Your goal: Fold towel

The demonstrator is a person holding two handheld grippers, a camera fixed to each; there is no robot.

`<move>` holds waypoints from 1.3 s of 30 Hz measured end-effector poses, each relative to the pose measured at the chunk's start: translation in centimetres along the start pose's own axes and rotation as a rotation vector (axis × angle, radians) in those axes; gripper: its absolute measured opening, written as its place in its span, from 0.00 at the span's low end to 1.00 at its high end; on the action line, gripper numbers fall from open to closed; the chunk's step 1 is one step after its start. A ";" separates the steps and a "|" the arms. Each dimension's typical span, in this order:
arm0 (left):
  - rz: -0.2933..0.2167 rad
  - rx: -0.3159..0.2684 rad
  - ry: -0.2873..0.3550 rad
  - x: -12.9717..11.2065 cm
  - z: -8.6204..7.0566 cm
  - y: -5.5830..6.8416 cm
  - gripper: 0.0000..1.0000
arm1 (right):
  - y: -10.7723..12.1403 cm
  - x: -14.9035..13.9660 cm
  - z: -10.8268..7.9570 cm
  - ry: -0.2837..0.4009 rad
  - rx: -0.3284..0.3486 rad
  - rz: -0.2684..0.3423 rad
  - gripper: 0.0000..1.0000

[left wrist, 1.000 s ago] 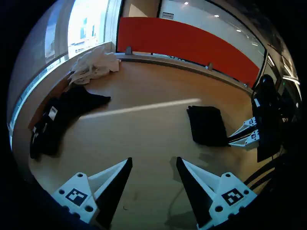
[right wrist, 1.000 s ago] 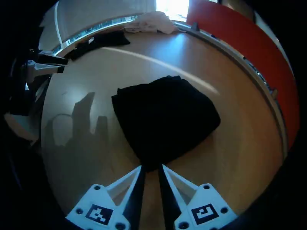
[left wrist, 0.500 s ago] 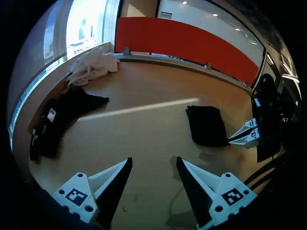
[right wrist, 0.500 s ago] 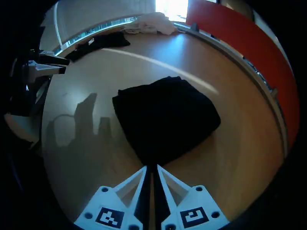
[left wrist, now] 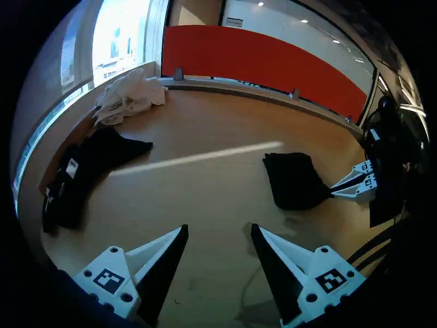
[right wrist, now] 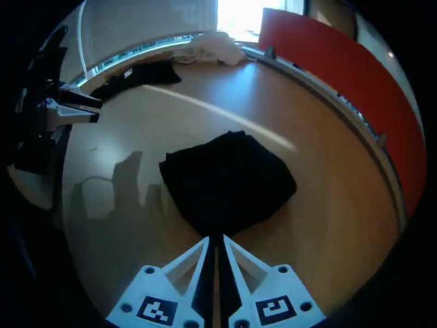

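A folded black towel lies on the wooden table. In the right gripper view my right gripper is shut, its fingertips pinching the towel's near corner. In the left gripper view the right gripper reaches in from the right, its tips at that same corner. My left gripper hovers open over bare table, well to the left of the towel, with nothing between its fingers. It also shows at the far left of the right gripper view, left gripper.
A heap of white cloth lies in the far corner by the window. Black garments sprawl along the window edge. A red panel backs the table's far side.
My right gripper went from slightly open around the towel's corner to shut on it, then drew back, so the towel looks smaller. The left gripper has barely moved.
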State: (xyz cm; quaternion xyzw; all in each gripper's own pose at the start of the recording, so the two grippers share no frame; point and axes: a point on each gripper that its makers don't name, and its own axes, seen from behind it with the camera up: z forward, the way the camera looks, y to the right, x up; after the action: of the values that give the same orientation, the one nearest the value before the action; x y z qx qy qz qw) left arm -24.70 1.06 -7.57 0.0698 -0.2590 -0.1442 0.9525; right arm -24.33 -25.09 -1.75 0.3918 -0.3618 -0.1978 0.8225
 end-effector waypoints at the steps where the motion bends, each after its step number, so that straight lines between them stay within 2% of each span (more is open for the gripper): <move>1: 0.000 -0.001 0.001 0.1 0.0 0.0 0.85 | 0.3 0.4 -0.3 0.007 -0.007 0.002 0.03; 15: 0.025 -0.023 0.029 1.8 0.1 1.1 0.85 | 4.2 7.0 -4.8 0.143 -0.093 0.021 0.03; 24: 0.046 -0.037 0.052 3.3 0.0 1.7 0.85 | 6.6 9.9 -8.2 0.211 -0.142 0.057 0.03; 31: 0.051 -0.049 0.061 4.0 0.1 2.2 0.85 | 8.3 10.5 -10.6 0.252 -0.172 0.104 0.03; 39: 0.060 -0.058 0.059 4.2 0.4 2.8 0.85 | 10.8 8.7 -12.8 0.260 -0.221 0.144 0.03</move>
State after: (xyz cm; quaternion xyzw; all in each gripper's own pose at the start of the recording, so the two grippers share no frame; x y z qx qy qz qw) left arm -20.77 2.33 -4.62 0.0386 -0.2282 -0.1211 0.9653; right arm -8.51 -17.29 5.06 0.2944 -0.2556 -0.1247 0.9124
